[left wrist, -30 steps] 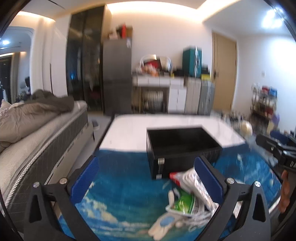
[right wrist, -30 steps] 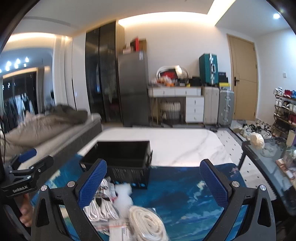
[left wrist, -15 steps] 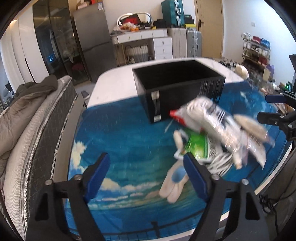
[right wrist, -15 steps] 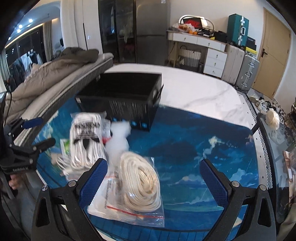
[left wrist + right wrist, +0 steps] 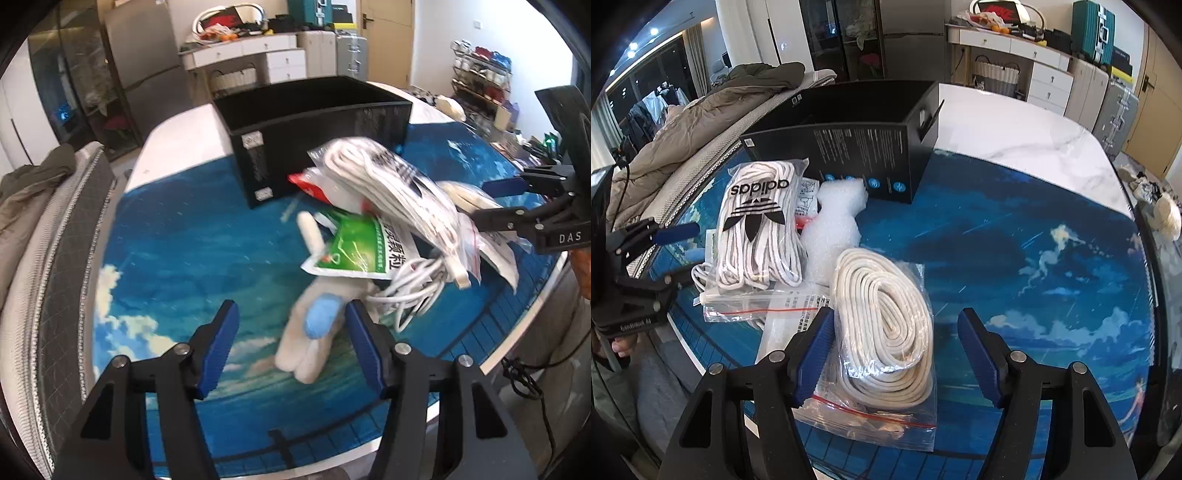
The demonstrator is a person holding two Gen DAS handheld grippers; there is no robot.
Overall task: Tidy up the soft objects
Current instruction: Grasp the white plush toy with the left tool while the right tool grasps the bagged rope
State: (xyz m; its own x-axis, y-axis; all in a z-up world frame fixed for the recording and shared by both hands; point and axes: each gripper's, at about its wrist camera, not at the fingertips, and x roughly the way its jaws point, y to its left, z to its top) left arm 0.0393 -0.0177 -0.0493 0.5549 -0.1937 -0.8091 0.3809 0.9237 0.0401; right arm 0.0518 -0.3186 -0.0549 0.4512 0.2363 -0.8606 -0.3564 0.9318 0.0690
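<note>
An open black box [image 5: 317,122] stands on the blue mat, also in the right wrist view [image 5: 849,147]. My left gripper [image 5: 291,347] is open, its fingers either side of a beige plush toy [image 5: 310,332] with a blue patch. Beyond it lie a green pouch [image 5: 354,247], a white cable [image 5: 410,291] and a bag of white laces [image 5: 399,192]. My right gripper [image 5: 895,350] is open over a bag of cream cord [image 5: 886,325]. The adidas lace bag [image 5: 757,221] and white foam [image 5: 836,221] lie to its left.
The blue sky-print mat [image 5: 1034,258] covers the near part of a white marble table [image 5: 1015,136]. A bed with a quilt [image 5: 683,129] runs along the left. The table edge is close below both grippers. The other gripper shows at each view's side [image 5: 532,210].
Both grippers have tilted down and moved closer to the pile. The left fingers now bracket the plush toy, the right fingers bracket the cord bag.
</note>
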